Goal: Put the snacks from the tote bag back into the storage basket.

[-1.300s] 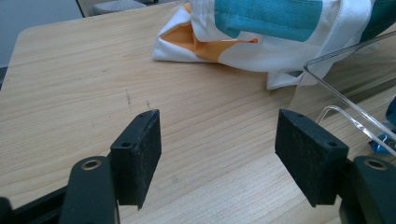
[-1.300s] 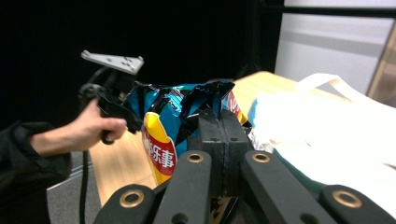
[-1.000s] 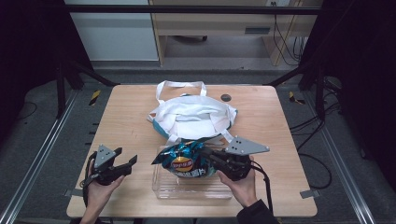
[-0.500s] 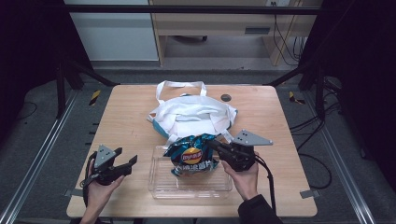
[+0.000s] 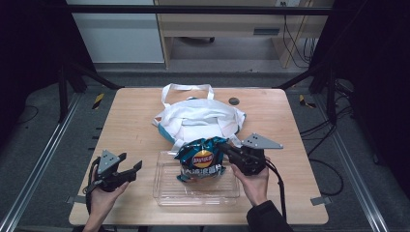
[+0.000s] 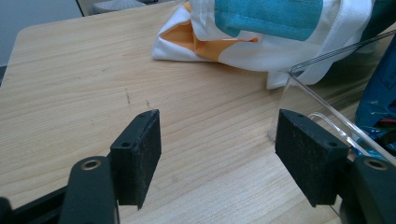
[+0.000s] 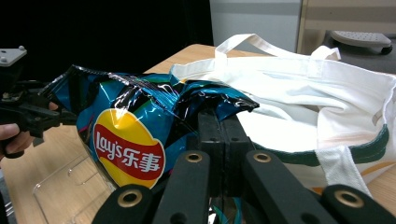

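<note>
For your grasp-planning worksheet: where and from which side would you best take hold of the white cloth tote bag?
Grip the white cloth tote bag by its looped handle at the far edge, coming from above: that strap lies flat, thin and free on the wooden table, while the body is wide and slack.

Blue chip bag [image 5: 202, 159] with yellow-red logo; white tote bag [image 5: 200, 118] trimmed teal.
</note>
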Action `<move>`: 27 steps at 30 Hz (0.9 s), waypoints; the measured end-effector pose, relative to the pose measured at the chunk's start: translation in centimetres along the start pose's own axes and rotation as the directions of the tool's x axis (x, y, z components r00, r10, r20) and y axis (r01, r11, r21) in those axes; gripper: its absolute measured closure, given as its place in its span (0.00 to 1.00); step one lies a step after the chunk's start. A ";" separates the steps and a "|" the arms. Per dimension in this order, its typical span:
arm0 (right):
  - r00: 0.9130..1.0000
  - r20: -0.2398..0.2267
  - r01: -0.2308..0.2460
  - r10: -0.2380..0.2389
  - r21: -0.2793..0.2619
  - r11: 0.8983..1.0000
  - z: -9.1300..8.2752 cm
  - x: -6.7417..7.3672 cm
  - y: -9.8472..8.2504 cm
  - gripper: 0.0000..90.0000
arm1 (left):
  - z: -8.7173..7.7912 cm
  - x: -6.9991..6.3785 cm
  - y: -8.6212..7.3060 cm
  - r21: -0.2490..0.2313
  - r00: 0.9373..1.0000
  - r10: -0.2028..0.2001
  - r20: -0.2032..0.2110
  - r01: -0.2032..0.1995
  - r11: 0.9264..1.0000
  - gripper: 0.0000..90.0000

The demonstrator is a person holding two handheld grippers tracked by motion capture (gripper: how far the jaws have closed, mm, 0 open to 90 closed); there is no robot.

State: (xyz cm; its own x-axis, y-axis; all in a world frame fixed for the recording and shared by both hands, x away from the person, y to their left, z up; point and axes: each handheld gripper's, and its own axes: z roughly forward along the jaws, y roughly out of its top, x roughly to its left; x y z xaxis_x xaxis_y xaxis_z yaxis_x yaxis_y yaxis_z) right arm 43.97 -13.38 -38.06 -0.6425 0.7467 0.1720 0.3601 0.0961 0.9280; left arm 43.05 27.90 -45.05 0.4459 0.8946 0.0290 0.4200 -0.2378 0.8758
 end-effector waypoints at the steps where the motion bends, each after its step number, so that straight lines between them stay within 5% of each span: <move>1: 1.000 0.005 0.004 -0.004 0.000 1.000 0.1 0.0 0.0 0.99 | 0.0 0.0 0.0 0.000 1.000 -0.001 0.001 0.001 1.000 0.35; 13: 0.999 0.046 -0.021 0.021 -0.008 1.000 0.8 -0.7 -0.1 0.96 | 0.0 0.0 0.0 0.001 1.000 -0.002 0.001 0.002 1.000 0.35; 27: 0.993 0.118 0.016 -0.014 -0.024 1.000 1.6 -0.9 -0.3 0.86 | 0.0 0.0 0.0 0.001 1.000 -0.002 0.003 0.002 1.000 0.35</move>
State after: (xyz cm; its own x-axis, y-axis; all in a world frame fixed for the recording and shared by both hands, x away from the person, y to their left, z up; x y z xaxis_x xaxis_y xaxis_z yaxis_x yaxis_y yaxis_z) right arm 45.47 -13.03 -39.01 -0.5631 0.8178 0.1192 0.3334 0.0928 0.9382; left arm 43.06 27.87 -45.07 0.4476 0.8939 0.0263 0.4215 -0.2368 0.8754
